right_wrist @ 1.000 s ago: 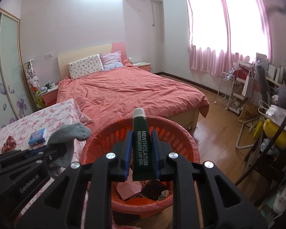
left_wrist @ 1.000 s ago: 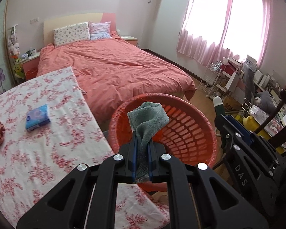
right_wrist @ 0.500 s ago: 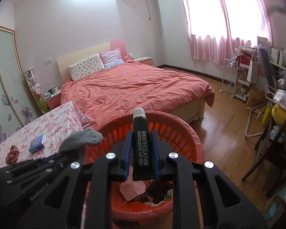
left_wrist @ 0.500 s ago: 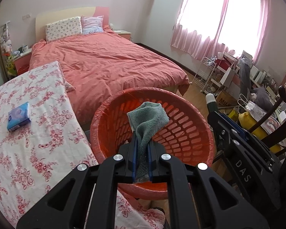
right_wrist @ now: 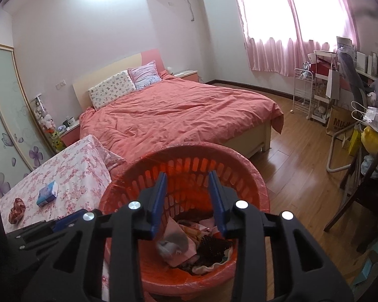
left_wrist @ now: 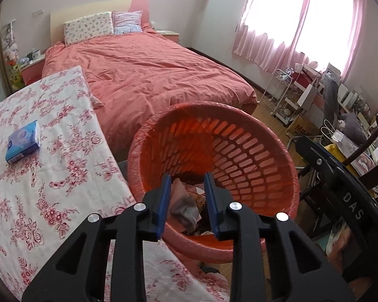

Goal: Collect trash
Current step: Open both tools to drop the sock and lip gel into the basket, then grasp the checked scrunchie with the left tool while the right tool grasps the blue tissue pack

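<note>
Pink curtains (right_wrist: 277, 42) filter daylight over a bedroom where a round orange slotted plastic basket (left_wrist: 252, 151) stands between a coral-covered bed (right_wrist: 179, 115) and a table under a red-flowered white cloth (left_wrist: 50, 176). Both the left gripper (left_wrist: 185, 196) and the right gripper (right_wrist: 187, 201) point down into the basket's upward-facing mouth, jaws opening with nothing between them. Crumpled trash (right_wrist: 189, 246) — a grey cloth, pink wrappers, something dark — lies heaped at the bottom, its long axis unclear. A small blue tissue pack (left_wrist: 22, 146) lies flat on the cloth.
</note>
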The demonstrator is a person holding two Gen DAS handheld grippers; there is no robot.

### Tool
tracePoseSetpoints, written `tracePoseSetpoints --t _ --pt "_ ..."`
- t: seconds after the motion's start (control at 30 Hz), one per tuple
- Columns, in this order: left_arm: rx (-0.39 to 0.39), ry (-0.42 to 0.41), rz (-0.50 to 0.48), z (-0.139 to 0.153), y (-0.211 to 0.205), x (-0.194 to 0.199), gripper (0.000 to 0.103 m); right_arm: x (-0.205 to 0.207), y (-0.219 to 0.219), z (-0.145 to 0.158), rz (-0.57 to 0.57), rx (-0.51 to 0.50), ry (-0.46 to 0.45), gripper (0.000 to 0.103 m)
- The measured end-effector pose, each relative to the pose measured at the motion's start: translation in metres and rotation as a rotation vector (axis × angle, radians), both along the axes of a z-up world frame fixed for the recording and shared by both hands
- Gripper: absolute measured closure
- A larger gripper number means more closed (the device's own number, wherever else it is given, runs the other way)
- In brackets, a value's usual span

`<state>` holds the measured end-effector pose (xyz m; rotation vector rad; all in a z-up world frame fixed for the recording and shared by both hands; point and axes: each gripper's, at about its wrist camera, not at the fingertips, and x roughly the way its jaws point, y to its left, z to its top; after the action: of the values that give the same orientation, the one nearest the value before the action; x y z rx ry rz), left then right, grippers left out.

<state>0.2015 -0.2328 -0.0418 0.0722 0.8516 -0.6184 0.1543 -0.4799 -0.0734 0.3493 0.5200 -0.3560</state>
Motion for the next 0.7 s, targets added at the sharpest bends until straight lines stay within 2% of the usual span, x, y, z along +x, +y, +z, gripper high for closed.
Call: tracePoseSetpoints --t 0.1,0.23,0.37,0.43,0.53,0.7 --pt "0.003 -0.006 0.013 0.002 0.006 -0.001 0.075 0.001 0.005 0.0 0.004 -0.007 0.008 0.068" --pt "0.019 -0.033 0.059 0.007 0.026 0.003 0.064 0.004 0.015 0.003 0.024 -0.029 0.014 0.067" --pt "0.053 -0.056 0.125 0.008 0.059 0.008 0.063 0.009 0.03 0.004 0.057 -0.04 0.022 0.067" --pt "0.074 -0.067 0.169 0.008 0.079 0.012 0.057 0.012 0.04 0.005 0.075 -0.048 0.027 0.065" --pt "0.1 -0.071 0.254 0.008 0.117 0.022 0.056 0.018 0.055 0.006 0.103 -0.055 0.033 0.062" --pt "0.14 -0.075 0.428 0.009 0.193 0.046 0.047 0.029 0.089 0.008 0.172 -0.078 0.044 0.057"
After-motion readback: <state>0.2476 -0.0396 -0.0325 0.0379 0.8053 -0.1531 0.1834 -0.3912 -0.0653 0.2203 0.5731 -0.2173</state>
